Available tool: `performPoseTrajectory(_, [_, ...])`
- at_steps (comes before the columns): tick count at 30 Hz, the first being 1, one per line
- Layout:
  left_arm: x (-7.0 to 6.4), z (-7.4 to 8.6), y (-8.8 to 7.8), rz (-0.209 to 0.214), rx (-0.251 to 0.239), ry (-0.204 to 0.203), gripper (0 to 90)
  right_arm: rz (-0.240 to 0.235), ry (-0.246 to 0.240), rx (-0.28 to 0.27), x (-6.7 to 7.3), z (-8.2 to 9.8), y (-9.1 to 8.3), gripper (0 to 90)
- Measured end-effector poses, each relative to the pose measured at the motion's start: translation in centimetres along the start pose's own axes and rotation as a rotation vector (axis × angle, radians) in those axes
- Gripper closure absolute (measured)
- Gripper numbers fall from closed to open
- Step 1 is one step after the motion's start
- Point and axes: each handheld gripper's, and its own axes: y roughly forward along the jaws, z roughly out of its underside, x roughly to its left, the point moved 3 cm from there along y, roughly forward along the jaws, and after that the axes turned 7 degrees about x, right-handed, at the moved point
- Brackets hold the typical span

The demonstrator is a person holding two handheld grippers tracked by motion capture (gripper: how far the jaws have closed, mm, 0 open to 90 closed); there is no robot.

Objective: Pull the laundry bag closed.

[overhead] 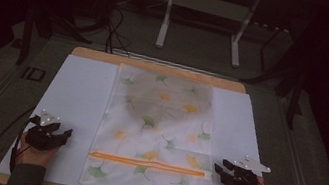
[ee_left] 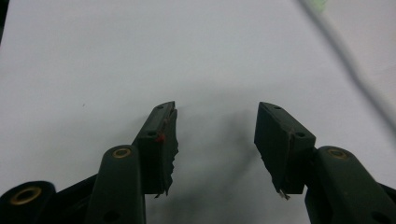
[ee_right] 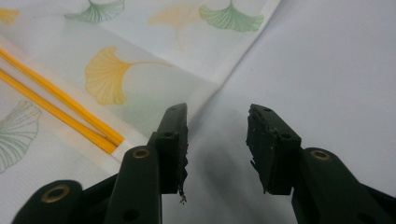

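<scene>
A translucent bag (overhead: 156, 131) printed with green and yellow ginkgo leaves lies flat on a white sheet (overhead: 76, 93); an orange zipper (overhead: 148, 163) runs across it near the front. My left gripper (overhead: 66, 133) rests on the sheet left of the bag, open, with bare white sheet (ee_left: 93, 70) between its jaws (ee_left: 215, 133). My right gripper (overhead: 217, 166) sits just right of the zipper's end, open and holding nothing. In the right gripper view the bag's edge (ee_right: 140, 84) and the zipper's end (ee_right: 109, 142) lie just left of the gripper (ee_right: 217, 128).
The sheet covers a wooden board (overhead: 156, 66) on a grey table. A white table frame (overhead: 206, 13) and cables (overhead: 112, 28) stand on the dark floor beyond. A dark cable (ee_left: 345, 60) crosses the upper right of the left gripper view.
</scene>
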Motion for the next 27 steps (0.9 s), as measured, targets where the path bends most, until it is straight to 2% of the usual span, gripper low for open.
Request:
performPoseTrajectory(2, [-0.1,0.0,-0.3,0.019,-0.008,0.004,51.4,0.012,-0.004,0.013,0.2,-0.1,0.1,60.5])
performPoseTrajectory(6, [-0.2,0.2,-0.8,0.027,-0.029,0.016,55.4,0.014,-0.029,0.021,0.6,-0.3,0.0,60.5])
performPoseTrajectory(13, [0.2,0.4,-0.8,0.026,-0.015,0.015,56.2,0.0,-0.056,0.017,1.1,-0.9,-0.2,61.1])
performPoseTrajectory(18, [0.2,0.4,-1.0,0.052,-0.013,0.014,56.9,-0.027,-0.077,0.031,1.3,-1.5,-0.1,61.4])
performPoseTrajectory(21, [0.1,0.4,-1.3,0.056,-0.014,0.012,58.4,-0.033,-0.114,0.056,1.6,-1.9,0.1,61.4])
performPoseTrajectory(27, [0.0,0.5,-1.6,0.066,-0.018,0.016,59.3,-0.096,-0.184,0.073,2.7,-2.7,0.2,59.6])
